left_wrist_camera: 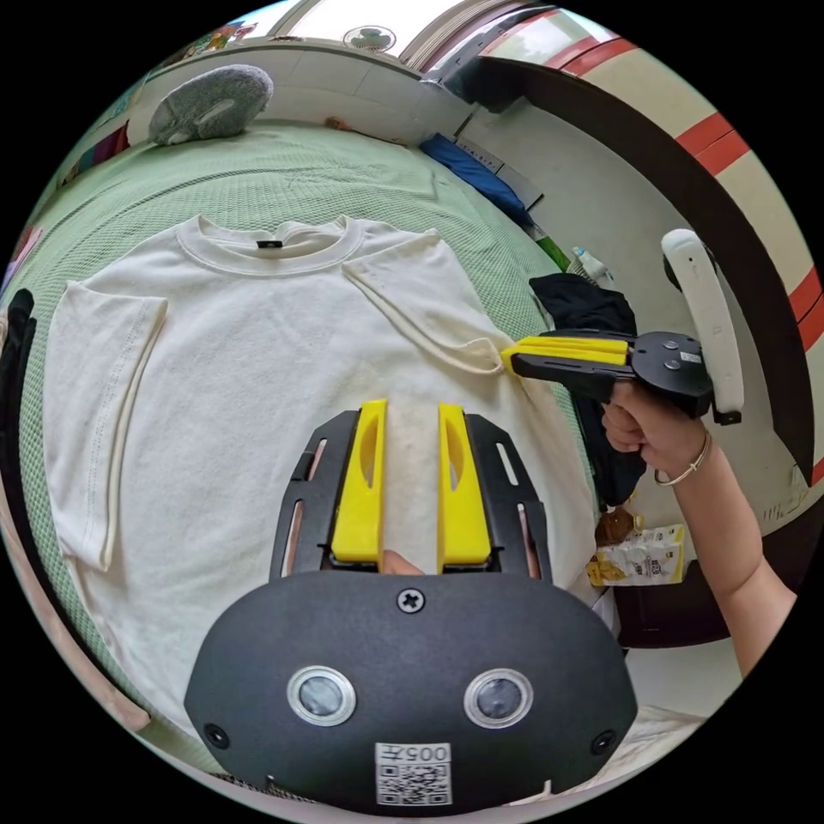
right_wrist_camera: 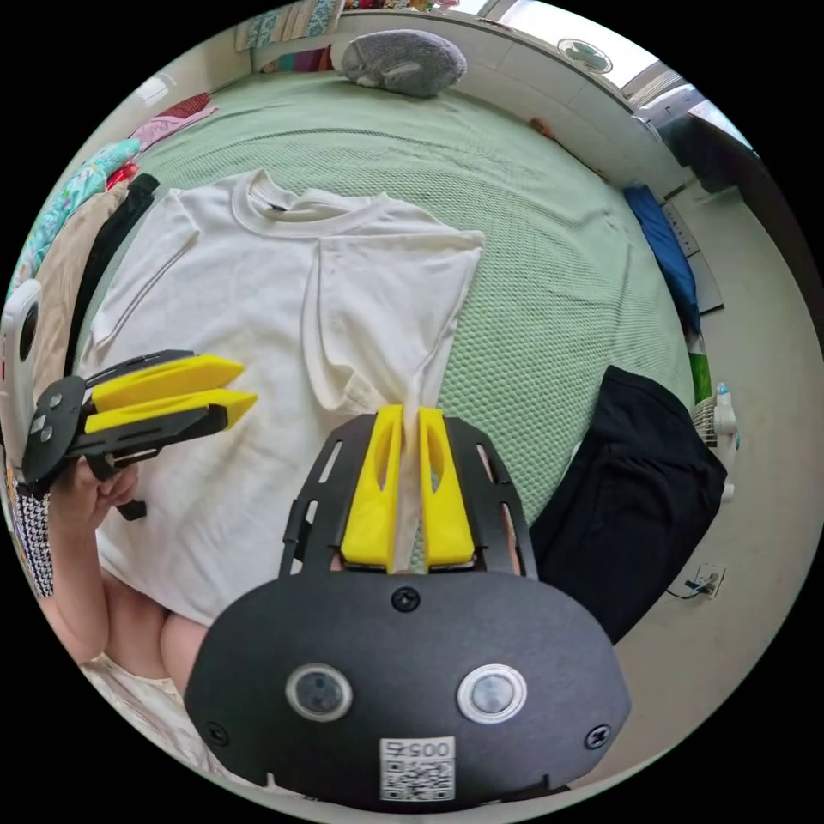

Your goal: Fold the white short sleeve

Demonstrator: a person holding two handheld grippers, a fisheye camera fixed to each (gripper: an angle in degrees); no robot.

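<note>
Nearest the lens in the left gripper view we see the left gripper (left_wrist_camera: 412,481), its yellow jaws parted with a bare gap between them and nothing held, hovering over the lower body of the white short sleeve shirt (left_wrist_camera: 257,360). The shirt lies flat on the green bed cover (left_wrist_camera: 283,172), collar away from the fingertips. Beyond the jaws and off to one side, the right gripper (left_wrist_camera: 508,354) pinches the edge of the shirt's sleeve, which is folded in over the chest.

In the right gripper view we see that gripper's own jaws (right_wrist_camera: 410,429) clenched on a thin ridge of white cloth that rises between them. The cloth deep in the slot is hard to make out. To the side of these fingers the left gripper (right_wrist_camera: 245,384) hangs over the shirt (right_wrist_camera: 257,283), jaws slightly apart; whether they touch the cloth we cannot tell.

A black garment (right_wrist_camera: 631,489) drapes off the bed edge to the other side of the right jaws. A grey plush cushion (right_wrist_camera: 408,60) sits at the bed's far end. A hand (left_wrist_camera: 639,425) grips the right gripper's handle; the shirt's hem is hidden under the gripper bodies.
</note>
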